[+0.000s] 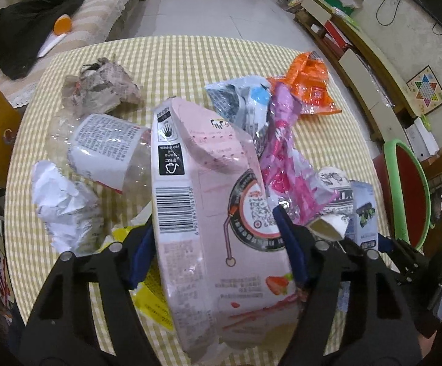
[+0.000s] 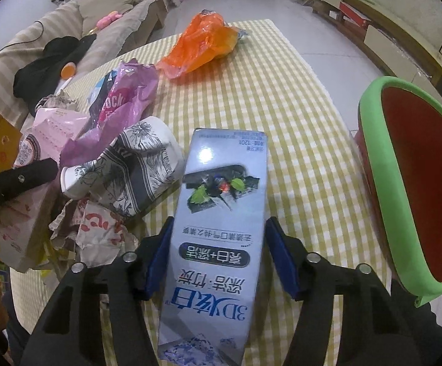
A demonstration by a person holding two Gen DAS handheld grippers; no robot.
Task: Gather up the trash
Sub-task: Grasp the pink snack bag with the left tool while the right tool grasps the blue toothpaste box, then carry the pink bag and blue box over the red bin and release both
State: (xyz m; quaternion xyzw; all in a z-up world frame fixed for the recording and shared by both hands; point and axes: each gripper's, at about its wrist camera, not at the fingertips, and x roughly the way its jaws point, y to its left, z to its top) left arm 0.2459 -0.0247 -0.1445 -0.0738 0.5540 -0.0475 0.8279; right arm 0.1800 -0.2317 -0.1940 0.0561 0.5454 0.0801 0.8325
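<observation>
On the yellow checked table (image 1: 190, 58) lies a heap of trash. My left gripper (image 1: 217, 238) is shut on a pink strawberry-milk carton (image 1: 196, 201), one blue pad against each side. A clear plastic bottle (image 1: 105, 146), crumpled white paper (image 1: 62, 201), a pink wrapper (image 1: 285, 164) and an orange wrapper (image 1: 309, 85) surround it. In the right wrist view my right gripper (image 2: 219, 238) is shut on a blue toothpaste box (image 2: 221, 213) that lies lengthwise between its pads. A crushed black-and-white paper cup (image 2: 132, 167) sits just left of the box.
A red bin with a green rim (image 2: 410, 183) stands off the table's right edge. A purple wrapper (image 2: 123, 113) and an orange bag (image 2: 202, 42) lie farther back. A sofa with dark clothing (image 1: 28, 27) is beyond the table on the left, low cabinets (image 1: 358, 70) on the right.
</observation>
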